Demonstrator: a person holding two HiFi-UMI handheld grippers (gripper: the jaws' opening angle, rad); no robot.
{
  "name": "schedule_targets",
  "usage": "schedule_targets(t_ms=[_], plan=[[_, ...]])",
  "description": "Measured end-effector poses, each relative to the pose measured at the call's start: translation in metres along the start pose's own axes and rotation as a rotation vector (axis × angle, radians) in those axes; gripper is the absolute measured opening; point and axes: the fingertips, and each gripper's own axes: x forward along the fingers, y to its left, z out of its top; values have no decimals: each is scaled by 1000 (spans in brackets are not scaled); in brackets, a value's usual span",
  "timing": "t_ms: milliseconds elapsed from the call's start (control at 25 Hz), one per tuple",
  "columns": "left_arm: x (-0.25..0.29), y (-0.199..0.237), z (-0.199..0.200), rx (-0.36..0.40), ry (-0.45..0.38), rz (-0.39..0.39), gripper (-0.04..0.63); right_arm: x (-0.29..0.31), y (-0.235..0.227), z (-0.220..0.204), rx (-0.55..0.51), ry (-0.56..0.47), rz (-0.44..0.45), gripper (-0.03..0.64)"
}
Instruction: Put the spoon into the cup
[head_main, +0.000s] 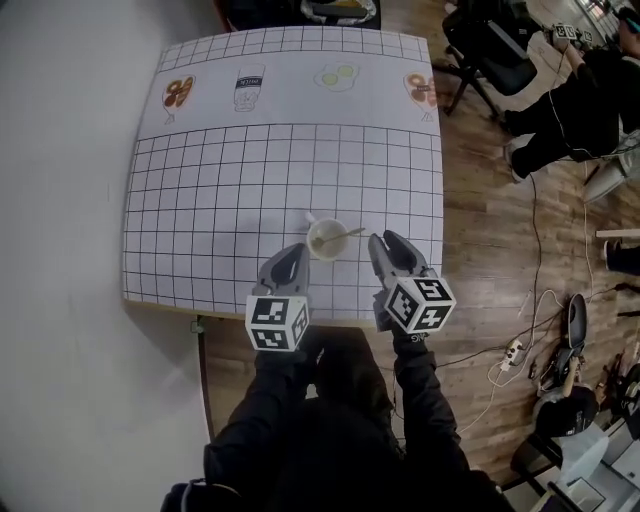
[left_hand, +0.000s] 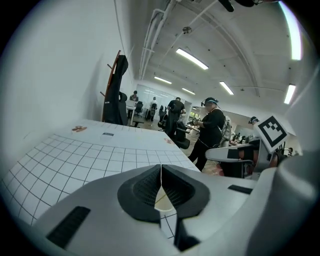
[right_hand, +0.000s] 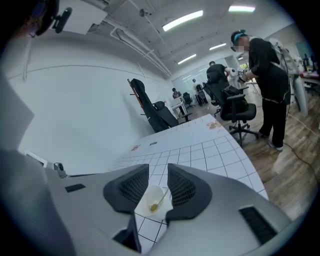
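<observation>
A white paper cup (head_main: 326, 238) stands on the gridded table mat (head_main: 200, 200) near its front edge. The spoon (head_main: 348, 234) rests inside it, with its handle leaning out over the right rim. My left gripper (head_main: 296, 252) hovers just front-left of the cup, its pads pressed together with nothing between them (left_hand: 161, 172). My right gripper (head_main: 385, 242) hangs front-right of the cup, open and empty. In the right gripper view the cup (right_hand: 149, 201) and spoon (right_hand: 161, 197) show through the gap between its fingers (right_hand: 158, 175), below and apart from them.
Printed food pictures (head_main: 250, 85) line the mat's far end. The table's front edge (head_main: 240, 318) lies just under both grippers. To the right are wooden floor with cables (head_main: 510, 350), an office chair (head_main: 490, 50) and a seated person (head_main: 575, 100).
</observation>
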Motion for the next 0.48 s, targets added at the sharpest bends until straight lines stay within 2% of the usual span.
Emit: schedule_targets(t_ms=[200,480], plan=[[-37,-12,43,32,-63,-28,35,-40,44,46,-125,-87,-47,40],[-99,-49,116,115,-177,-91,35,-102,120,103,-235,-203,-49,23]])
